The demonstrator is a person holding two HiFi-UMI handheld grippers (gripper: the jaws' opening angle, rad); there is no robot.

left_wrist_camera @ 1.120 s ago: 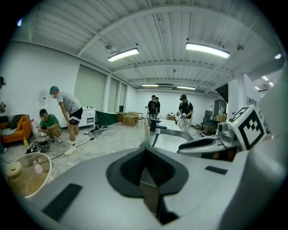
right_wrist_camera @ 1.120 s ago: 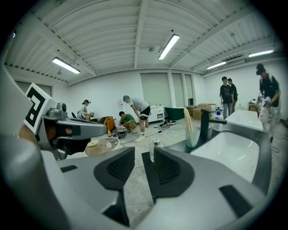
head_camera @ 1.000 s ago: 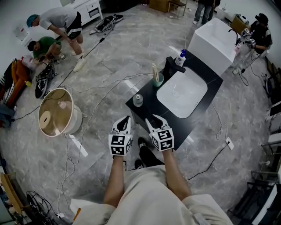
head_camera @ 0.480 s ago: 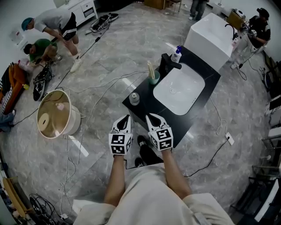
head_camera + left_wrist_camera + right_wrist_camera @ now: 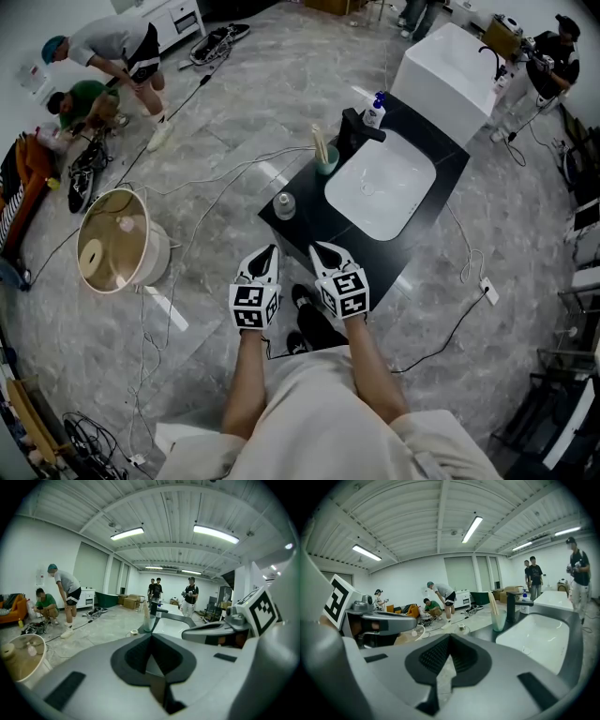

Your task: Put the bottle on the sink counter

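- Seemingly the placing is already done. A small capped bottle (image 5: 284, 203) stands upright on the black counter (image 5: 314, 232), at its near left corner, well apart from both tongs.
- A pump bottle (image 5: 374, 111) stands at the far end, just beside the tap (image 5: 357, 133). A cup (image 5: 325, 162) with sticks in it stands between the two bottles, by the left edge of the basin (image 5: 380, 184).
- Which bottle the task means I cannot tell, but both are on the counter.
- A round tub (image 5: 112, 248) on the floor to the left holds small things, too small to name.
- By my reading little is left, at most drawing the hands away. If some other bottle is meant, the whole task remains.
- Left tongs (image 5: 270, 253): the jaws are together, with the pads meeting at the tip and nothing between them. They are held in front of the person, short of the counter's near edge, and touch nothing.
- Right tongs (image 5: 322, 249): the jaws have just been closing and now meet fully, with nothing between them. In the head view their tip shows over the counter's near edge, beside the left tongs. They are clear of the small bottle and touch nothing.
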